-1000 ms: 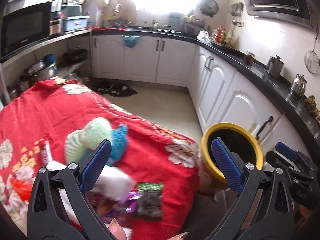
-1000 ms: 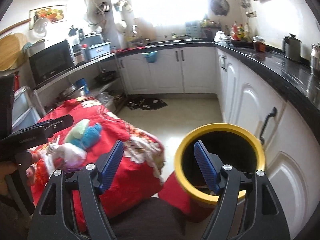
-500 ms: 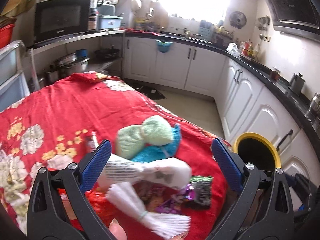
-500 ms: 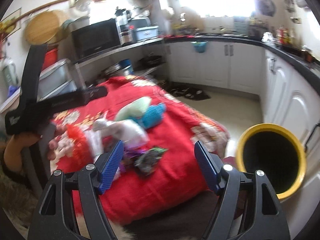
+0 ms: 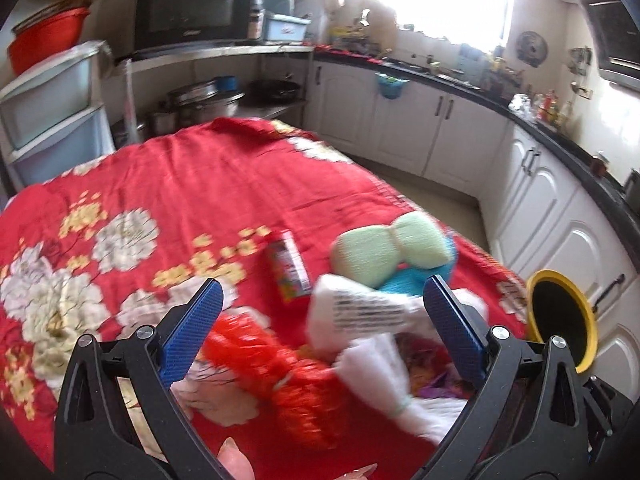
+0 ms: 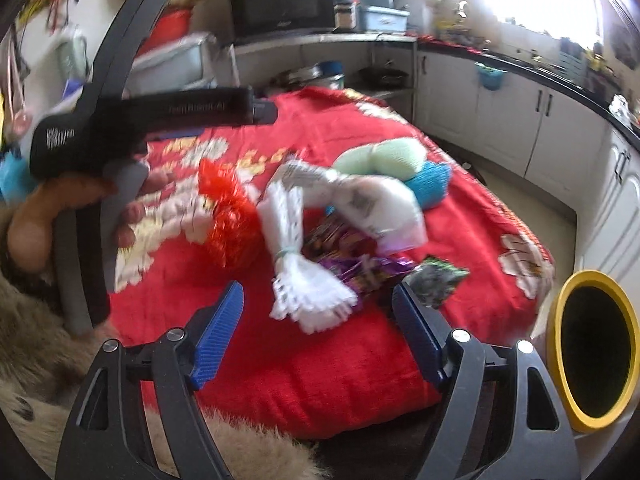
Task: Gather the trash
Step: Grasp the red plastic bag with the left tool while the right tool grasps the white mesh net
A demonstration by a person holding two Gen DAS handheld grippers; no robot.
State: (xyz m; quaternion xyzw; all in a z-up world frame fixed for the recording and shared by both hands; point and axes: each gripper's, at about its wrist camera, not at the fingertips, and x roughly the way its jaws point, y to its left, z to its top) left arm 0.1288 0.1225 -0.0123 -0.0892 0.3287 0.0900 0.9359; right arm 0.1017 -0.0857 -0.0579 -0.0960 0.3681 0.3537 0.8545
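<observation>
On the red floral cloth (image 6: 280, 380) covering the desk, near its right edge, sits one cluster of trash & soft items: 1 white tied fringe bundle (image 6: 304, 280), 1 white printed bag (image 6: 360, 200), 1 red mesh pom (image 6: 228, 216), 1 green wrapper (image 6: 436, 276) and purple foil wrappers (image 6: 352, 264) (blurred, can't count them). Behind them, 1 pale green knit piece (image 6: 380, 158) lies against 1 blue knit piece (image 6: 430, 184). A small printed packet (image 5: 289, 266) lies apart, toward the cloth's middle.

1 yellow-rimmed bin (image 6: 592, 356) stands on the floor just past the desk's right edge, mouth dark inside.

Right gripper (image 6: 318, 334): jaws spread wide and have just been opening, nothing pinched; it hangs above the near edge w/ the fringe bundle ahead of the tips. Left gripper (image 5: 320, 328): jaws also spread wide, empty, over the pom and white bag. In the right wrist view the left gripper's black body shows at the left edge, held by a hand (image 6: 80, 208).

Background: 1 microwave (image 5: 188, 6) on a shelf, white cabinets (image 5: 440, 128) under a dark counter.
</observation>
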